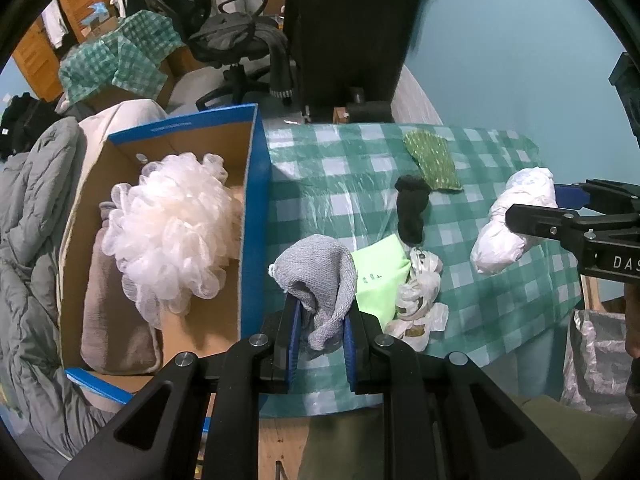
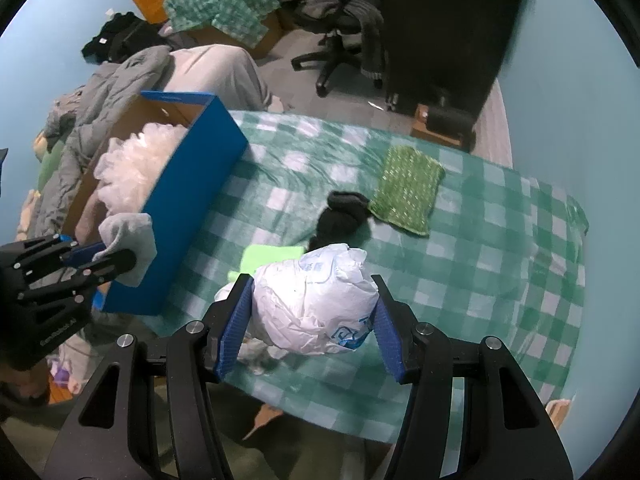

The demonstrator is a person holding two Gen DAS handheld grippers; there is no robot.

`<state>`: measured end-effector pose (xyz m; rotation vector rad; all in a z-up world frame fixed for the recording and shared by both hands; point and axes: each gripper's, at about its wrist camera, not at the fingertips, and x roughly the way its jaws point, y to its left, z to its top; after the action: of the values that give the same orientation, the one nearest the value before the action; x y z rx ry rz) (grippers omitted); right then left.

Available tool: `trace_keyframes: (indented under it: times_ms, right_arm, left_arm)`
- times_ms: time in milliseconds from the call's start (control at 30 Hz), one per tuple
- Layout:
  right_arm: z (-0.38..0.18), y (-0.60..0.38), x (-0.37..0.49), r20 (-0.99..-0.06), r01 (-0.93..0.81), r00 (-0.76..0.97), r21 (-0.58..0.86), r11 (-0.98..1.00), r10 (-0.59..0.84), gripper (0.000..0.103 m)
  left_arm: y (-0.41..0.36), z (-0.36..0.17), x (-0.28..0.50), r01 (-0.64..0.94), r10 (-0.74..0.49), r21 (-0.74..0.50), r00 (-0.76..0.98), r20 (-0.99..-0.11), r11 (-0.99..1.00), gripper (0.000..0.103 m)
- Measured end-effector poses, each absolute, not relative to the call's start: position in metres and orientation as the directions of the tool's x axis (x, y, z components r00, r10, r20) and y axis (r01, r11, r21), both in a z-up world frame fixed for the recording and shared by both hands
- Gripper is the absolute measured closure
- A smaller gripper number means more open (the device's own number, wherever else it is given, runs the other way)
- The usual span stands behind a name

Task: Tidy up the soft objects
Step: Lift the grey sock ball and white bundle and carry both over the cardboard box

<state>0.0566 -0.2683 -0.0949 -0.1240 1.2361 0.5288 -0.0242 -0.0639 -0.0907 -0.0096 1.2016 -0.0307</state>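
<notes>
My left gripper (image 1: 320, 312) is shut on a grey knit cloth (image 1: 320, 280) and holds it above the table, just right of the blue cardboard box (image 1: 252, 216). The box holds a white mesh bath pouf (image 1: 172, 232) and a beige towel (image 1: 116, 320). My right gripper (image 2: 310, 312) is shut on a crumpled white plastic bag (image 2: 316, 300) and holds it over the checked tablecloth (image 2: 480, 260). A black sock (image 1: 412, 208), a green knit cloth (image 1: 432, 160), a light green cloth (image 1: 380, 272) and a crumpled clear bag (image 1: 420, 300) lie on the table.
A grey quilt (image 1: 32, 240) lies left of the box. An office chair (image 1: 240, 48) and a dark cabinet (image 1: 344, 32) stand behind the table. A bin with a liner (image 1: 596, 360) stands at the table's right end.
</notes>
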Motion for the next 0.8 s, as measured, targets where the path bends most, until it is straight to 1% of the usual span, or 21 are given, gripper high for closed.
trace_keyframes:
  times_ms: [433,800]
  right_arm:
    - [-0.074,-0.229,0.058,-0.905,-0.523,0.226,0.2,0.828,0.361,0.046]
    - [-0.066,-0.185,0.06,-0.895,-0.594,0.205,0.207,0.777,0.396,0.046]
  left_arm:
    - [-0.037,-0.07,-0.033,-0.036,-0.019,-0.036,0.392,-0.92,0.999,0.085]
    - [-0.001,-0.066,-0.042,-0.112,0.015,-0.032,0.397,-0.918,0.993,0.085]
